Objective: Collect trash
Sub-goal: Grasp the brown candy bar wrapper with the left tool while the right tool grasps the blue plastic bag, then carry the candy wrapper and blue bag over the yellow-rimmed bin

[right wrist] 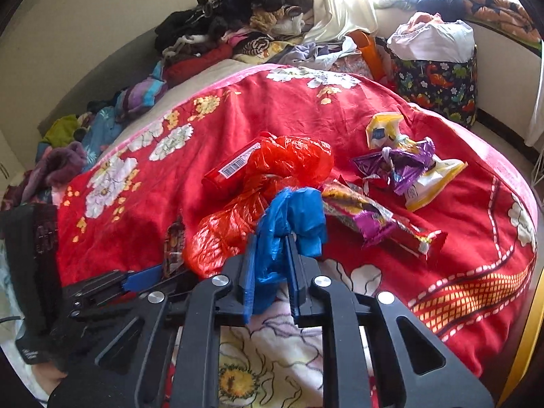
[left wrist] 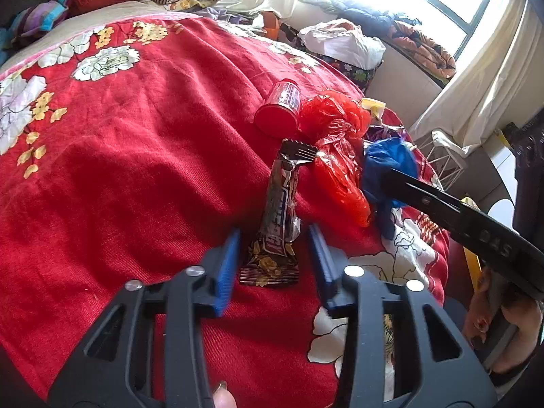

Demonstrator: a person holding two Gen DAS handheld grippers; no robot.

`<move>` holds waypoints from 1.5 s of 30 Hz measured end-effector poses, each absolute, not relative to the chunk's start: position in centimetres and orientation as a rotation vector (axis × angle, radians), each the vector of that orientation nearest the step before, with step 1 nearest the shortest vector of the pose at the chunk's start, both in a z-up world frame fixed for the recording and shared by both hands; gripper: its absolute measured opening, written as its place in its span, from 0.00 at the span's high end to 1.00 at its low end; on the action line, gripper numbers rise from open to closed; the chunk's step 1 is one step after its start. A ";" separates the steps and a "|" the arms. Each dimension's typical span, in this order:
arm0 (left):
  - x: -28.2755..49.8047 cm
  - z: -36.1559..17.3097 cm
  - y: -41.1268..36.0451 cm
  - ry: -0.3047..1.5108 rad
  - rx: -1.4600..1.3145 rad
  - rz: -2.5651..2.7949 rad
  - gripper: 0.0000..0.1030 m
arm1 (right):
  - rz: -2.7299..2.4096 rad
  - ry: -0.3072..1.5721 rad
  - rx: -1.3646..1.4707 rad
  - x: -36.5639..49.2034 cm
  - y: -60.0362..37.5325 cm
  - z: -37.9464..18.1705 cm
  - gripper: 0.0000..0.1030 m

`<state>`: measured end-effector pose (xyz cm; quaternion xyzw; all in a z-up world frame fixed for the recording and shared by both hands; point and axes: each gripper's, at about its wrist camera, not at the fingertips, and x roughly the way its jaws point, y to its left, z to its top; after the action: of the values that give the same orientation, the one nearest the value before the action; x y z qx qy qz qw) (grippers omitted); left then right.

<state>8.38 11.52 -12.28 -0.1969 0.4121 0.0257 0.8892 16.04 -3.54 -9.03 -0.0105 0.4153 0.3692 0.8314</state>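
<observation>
Here, trash lies on the red floral blanket (left wrist: 142,156). Left of the red plastic bag (left wrist: 335,156), the left gripper (left wrist: 273,238) stands wide open, straddling the dark snack wrapper's (left wrist: 277,217) near end without touching it. Just right of that bag, the right gripper (right wrist: 272,255) is clamped on the blue plastic bag (right wrist: 292,217). Judged step: picking up the wrapper; next, lower and close squarely across it.
</observation>
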 end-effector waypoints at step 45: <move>8.5 -4.6 3.8 0.715 -0.282 -0.141 0.77 | 0.666 0.695 0.114 11.3 -16.7 -2.9 0.85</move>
<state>8.52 3.84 -4.55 -0.1374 0.3483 -0.0689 0.9247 11.29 -16.72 -2.90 0.0550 0.3340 0.3201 0.8848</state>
